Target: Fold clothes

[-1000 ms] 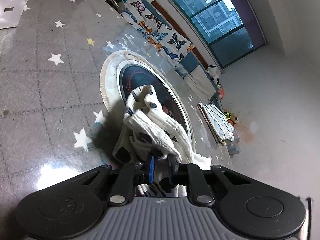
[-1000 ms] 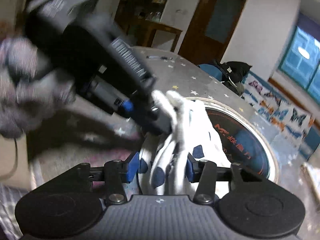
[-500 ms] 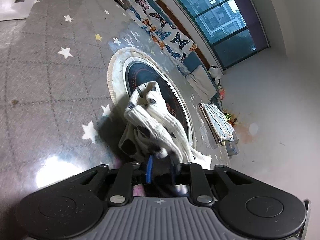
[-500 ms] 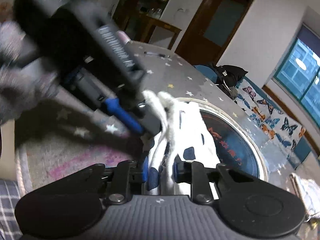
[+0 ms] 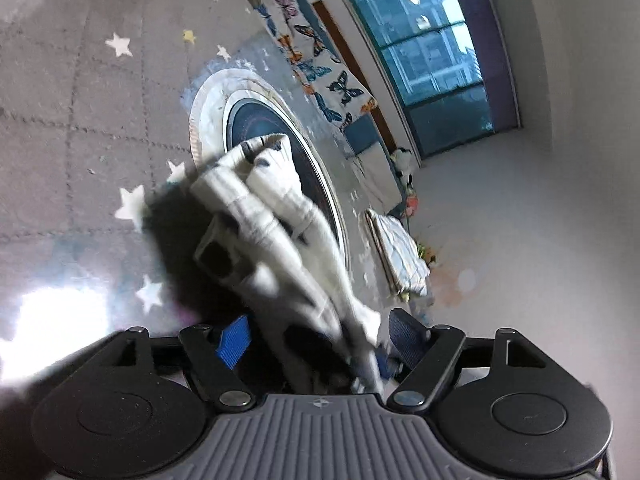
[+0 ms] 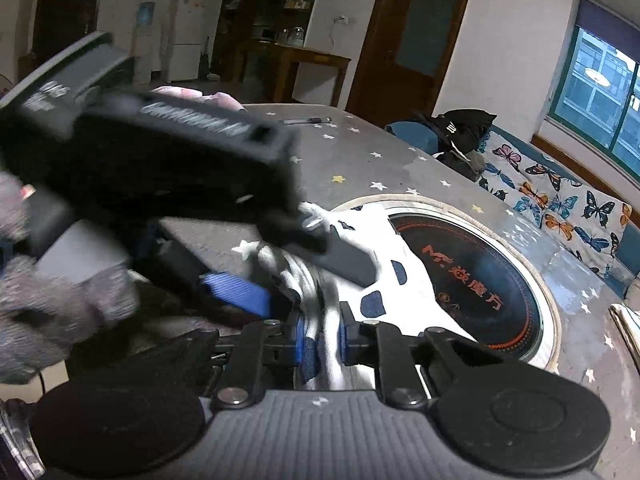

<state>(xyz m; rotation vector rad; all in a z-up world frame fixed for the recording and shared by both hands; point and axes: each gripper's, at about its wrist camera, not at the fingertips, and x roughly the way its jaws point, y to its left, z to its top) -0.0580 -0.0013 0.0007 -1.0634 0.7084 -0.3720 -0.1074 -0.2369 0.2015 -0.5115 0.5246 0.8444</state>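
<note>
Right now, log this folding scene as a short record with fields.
garment: white garment with dark blue spots, bunched, lying partly over the round mat
surface: grey star-patterned table cover
round mat: dark disc with pale rim, orange print on it
left gripper: jaws opening, blue pads apart, cloth between them but not pressed
right gripper: jaws closing on a fold of the garment, pads pressing it
hand: grey-gloved hand holding the left gripper
background: butterfly-print cushion, blue window
</note>
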